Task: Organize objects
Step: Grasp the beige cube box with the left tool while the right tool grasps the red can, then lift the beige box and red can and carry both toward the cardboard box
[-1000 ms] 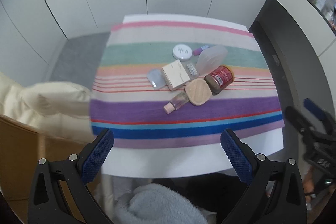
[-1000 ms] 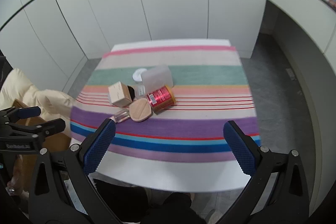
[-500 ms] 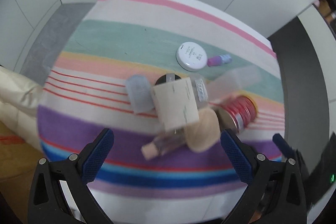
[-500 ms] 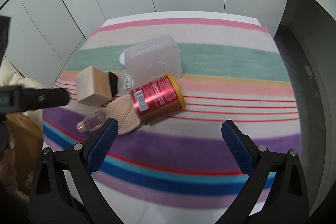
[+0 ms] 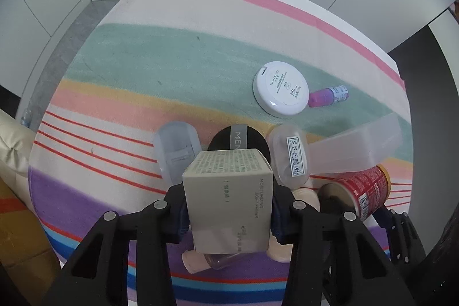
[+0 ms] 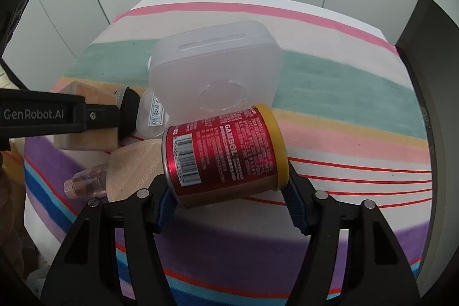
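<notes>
beige box (image 5: 226,200): matte carton with grey print reading "moisturizing soft power", held between the jaws of the left gripper (image 5: 228,215), which pressed both its sides
red can (image 6: 222,154): glossy tin lying on its side, barcode and yellow rim showing, clamped end to end by the jaws of the right gripper (image 6: 229,204)
table (image 5: 178,53): covered by a striped cloth, the pile near its front right
crowding the box: black round puff (image 5: 238,138), two clear oval cases (image 5: 175,151), peach compact (image 6: 134,171), small bottle (image 6: 83,184)
behind the can: frosted plastic box (image 6: 218,70) leaning on it
farther back: white round compact (image 5: 280,89) touching a purple vial (image 5: 327,96)
</notes>
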`<state>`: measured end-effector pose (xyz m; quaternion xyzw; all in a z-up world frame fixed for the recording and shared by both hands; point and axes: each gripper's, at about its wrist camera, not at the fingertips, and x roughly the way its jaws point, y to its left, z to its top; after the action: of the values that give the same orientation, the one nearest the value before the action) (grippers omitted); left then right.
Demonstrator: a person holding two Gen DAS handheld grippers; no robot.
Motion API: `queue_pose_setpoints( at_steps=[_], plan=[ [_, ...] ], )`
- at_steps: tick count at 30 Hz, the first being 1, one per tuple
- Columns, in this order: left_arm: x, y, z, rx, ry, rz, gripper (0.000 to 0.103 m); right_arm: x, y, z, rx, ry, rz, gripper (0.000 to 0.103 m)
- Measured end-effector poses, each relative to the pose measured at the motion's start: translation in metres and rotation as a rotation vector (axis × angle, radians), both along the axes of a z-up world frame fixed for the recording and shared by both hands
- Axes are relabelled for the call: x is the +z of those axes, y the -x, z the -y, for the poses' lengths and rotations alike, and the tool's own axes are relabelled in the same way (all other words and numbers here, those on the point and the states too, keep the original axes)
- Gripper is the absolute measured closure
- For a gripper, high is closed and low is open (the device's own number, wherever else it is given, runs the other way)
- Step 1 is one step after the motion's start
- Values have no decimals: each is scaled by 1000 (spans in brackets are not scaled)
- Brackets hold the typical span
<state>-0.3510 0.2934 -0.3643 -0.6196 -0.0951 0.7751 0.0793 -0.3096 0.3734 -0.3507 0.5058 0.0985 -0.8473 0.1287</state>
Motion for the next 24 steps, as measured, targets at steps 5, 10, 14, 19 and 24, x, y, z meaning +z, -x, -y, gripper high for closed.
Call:
queue_pose_setpoints(
  at_steps=[5,10,14,19,24],
  plan=[
    [7,-2,3,6,21,-18,59,15,-9,-9,-41,28,-10,39],
    [14,-7,6,-1,39,-35,59,27,-13,-16,-55,27,-20,39],
    [35,-16,11,-17,64,-58,59,40,-10,-15,-73,28,-30,39],
    [63,-20,20,-32,101,-102,59,66,-11,-5,-95,5,-47,39],
    [100,-21,29,-33,124,-153,59,99,-9,-5,-117,-7,-68,39]
  ],
)
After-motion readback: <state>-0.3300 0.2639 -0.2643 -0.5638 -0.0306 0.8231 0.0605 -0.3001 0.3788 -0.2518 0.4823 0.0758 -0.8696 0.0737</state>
